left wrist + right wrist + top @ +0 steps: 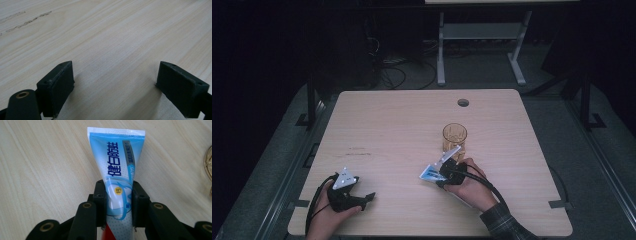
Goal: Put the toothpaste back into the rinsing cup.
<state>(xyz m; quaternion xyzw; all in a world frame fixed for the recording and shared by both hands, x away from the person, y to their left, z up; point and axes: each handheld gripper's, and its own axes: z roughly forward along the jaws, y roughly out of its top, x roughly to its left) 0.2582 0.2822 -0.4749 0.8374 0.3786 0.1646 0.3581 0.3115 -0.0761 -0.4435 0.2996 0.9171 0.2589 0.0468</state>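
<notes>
A blue and white toothpaste tube lies flat on the wooden table, its crimped end pointing away from my right gripper. The black pads press on both sides of the tube's lower body, near the red band. From above, the tube pokes out to the left of my right gripper, which a hand holds just below an amber glass. My left gripper rests at the table's front left, and its jaws stand wide apart over bare wood.
The amber glass stands upright close to the right of the tube. A round cable hole sits near the table's far edge. Faint marks streak the wood ahead of the left gripper. Desk legs and cables lie beyond the table.
</notes>
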